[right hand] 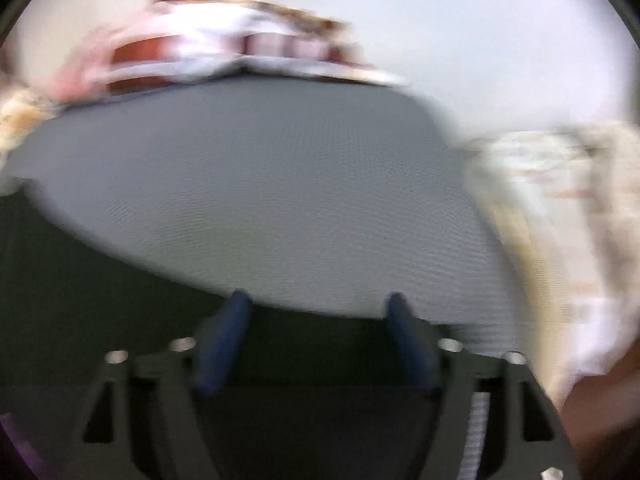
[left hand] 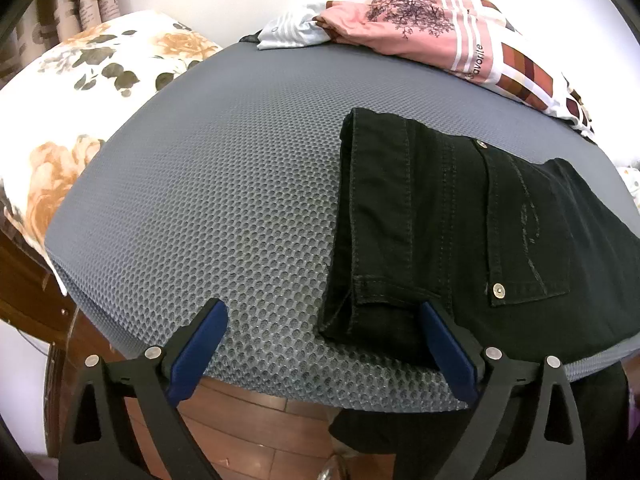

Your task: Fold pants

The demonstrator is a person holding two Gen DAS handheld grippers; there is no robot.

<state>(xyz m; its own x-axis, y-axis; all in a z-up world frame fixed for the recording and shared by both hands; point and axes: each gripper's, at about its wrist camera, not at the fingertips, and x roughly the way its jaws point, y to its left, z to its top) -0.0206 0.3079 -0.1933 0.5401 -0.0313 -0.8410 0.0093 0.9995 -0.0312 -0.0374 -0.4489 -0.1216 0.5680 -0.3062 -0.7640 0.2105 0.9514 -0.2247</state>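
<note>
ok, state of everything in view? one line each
black jeans: folded, flat on the grey mesh mat, held by nothing
left tongs: open wide, empty, at the jeans' near corner
right tongs: open, empty, view blurred
pink printed garment: lying in a heap at the mat's far edge

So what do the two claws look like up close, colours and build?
Both match: the left claw has black plastic arms with triangular cut-outs, silver round bolts and flat blue pads on its fingers. The right claw, though blurred, shows the same, plus a white toothed strip on its right side.
</note>
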